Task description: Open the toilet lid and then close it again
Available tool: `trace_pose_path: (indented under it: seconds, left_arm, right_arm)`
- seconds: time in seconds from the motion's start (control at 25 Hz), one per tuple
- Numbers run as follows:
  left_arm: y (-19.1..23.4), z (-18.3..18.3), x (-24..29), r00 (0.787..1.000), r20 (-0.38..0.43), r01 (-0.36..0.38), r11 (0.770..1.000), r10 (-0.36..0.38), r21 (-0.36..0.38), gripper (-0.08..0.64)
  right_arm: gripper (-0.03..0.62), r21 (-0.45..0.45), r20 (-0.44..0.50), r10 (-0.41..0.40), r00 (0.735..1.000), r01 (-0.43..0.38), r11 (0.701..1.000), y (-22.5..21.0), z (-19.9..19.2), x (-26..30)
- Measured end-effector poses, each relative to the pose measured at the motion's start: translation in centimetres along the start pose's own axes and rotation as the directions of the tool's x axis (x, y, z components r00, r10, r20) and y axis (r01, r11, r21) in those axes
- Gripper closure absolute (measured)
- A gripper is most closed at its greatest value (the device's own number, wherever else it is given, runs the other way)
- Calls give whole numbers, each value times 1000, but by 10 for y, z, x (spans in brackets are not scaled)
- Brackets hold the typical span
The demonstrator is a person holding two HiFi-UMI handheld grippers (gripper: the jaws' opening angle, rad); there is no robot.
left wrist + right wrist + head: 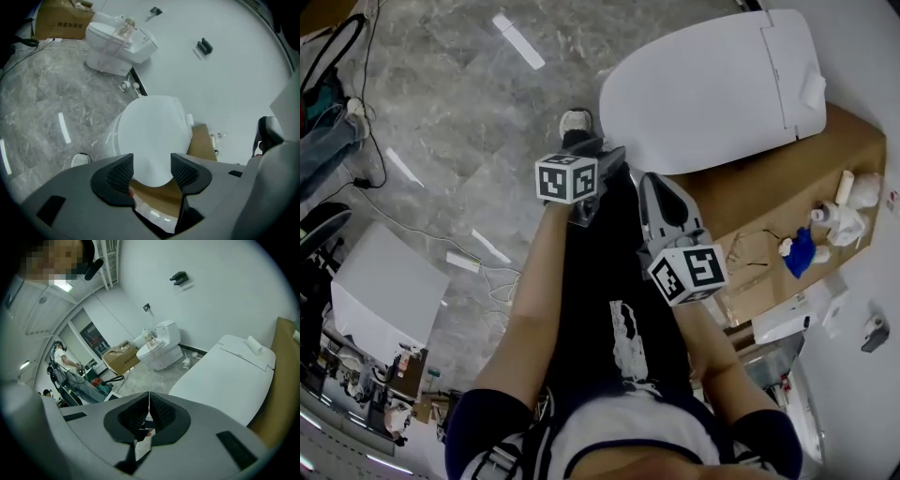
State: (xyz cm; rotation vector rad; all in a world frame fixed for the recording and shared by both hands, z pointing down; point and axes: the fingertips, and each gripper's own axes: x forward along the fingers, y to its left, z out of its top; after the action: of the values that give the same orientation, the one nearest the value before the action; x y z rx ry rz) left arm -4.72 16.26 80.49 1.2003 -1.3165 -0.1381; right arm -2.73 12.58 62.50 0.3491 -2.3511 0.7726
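Note:
The white toilet (703,94) stands at the upper right in the head view with its lid (152,136) down flat. Seen from the right gripper view, the lid (229,380) and the tank top lie to the right. My left gripper (602,159) hovers just short of the bowl's front rim, and in the left gripper view my left gripper (151,164) stands open with nothing between its pads, the lid's front edge framed in the gap. My right gripper (652,187) is held beside it, nearer the toilet's side. Its jaws are shut and empty (149,405).
A cardboard box (811,178) with bottles and a blue item on top stands against the toilet's right side. A second toilet (117,42) and another carton (61,21) stand further off by the wall. Cables (441,239) and a white panel (380,291) lie on the marble floor. My shoe (575,122) is by the bowl.

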Motion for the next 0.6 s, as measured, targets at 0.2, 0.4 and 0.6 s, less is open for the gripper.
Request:
trace_pose_path:
  seconds: [0.2, 0.4, 0.6]
  left_arm:
    - [25, -9, 23, 999, -20, 28, 997, -30, -75, 297]
    - [44, -12, 40, 996, -35, 77, 982, -85, -173, 291]
    - [49, -17, 54, 985, -71, 139, 969, -156, -202, 291]
  right_arm:
    - [583, 10, -12, -6, 1000, 6, 1000, -9, -9, 12]
    - [583, 22, -18, -17, 1000, 17, 1000, -15, -15, 20]
    - [583, 48, -33, -30, 999, 31, 998, -22, -24, 23]
